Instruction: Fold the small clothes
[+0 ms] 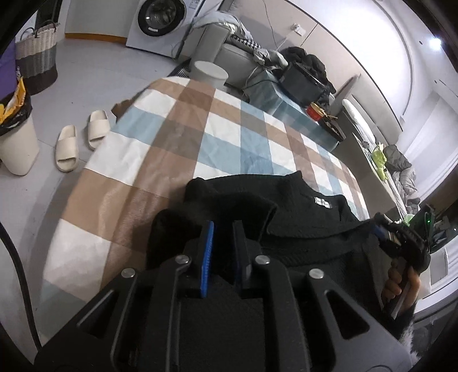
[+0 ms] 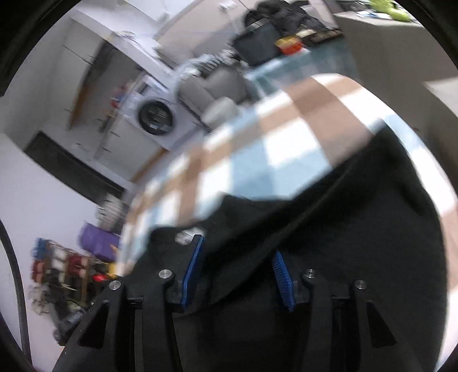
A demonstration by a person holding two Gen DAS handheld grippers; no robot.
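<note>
Black knit top (image 1: 309, 226): soft, floppy; we'd grab hem corners. Left gripper (image 1: 223, 226) barely open, right gripper (image 2: 237, 251) half open, both empty.

I see a front-load washing machine (image 1: 156, 21) at the back wall, a woven basket (image 1: 37, 57) on the floor to its left. Pale slippers (image 1: 81, 137) sit beside a lined bin (image 1: 17, 137); a white round stool (image 1: 210, 73) stands past the checked cloth (image 1: 160, 143).

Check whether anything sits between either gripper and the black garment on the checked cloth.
Nothing visible does. The left gripper and right gripper both hang directly over the black garment, jaws parted, with only its own fabric beneath.
</note>
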